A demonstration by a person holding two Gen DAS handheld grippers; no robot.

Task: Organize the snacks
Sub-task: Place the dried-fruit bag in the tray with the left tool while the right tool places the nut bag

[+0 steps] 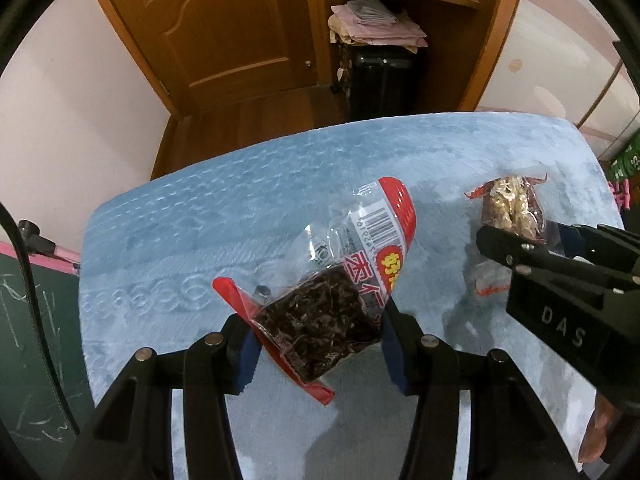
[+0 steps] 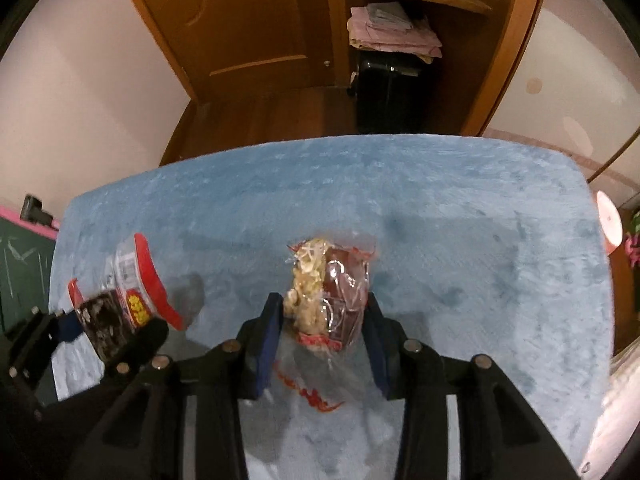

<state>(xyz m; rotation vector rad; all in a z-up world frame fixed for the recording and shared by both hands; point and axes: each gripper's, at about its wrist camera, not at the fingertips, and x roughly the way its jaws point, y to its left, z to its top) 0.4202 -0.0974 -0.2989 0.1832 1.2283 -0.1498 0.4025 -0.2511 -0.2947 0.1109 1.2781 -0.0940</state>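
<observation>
Both snack packs hang clear of the blue mat (image 1: 200, 208). At the lower centre of the left wrist view, the left gripper (image 1: 318, 344) clamps the red pack (image 1: 340, 280) across its dark-filled end, leaving the barcode end tilting up and away. In the right wrist view, the right gripper (image 2: 324, 320) pinches the clear bag (image 2: 328, 284) of pale and red snacks at centre, pads pressing its sides. Holding one pack each, side by side, likely lets both be carried to their spot together.
</observation>
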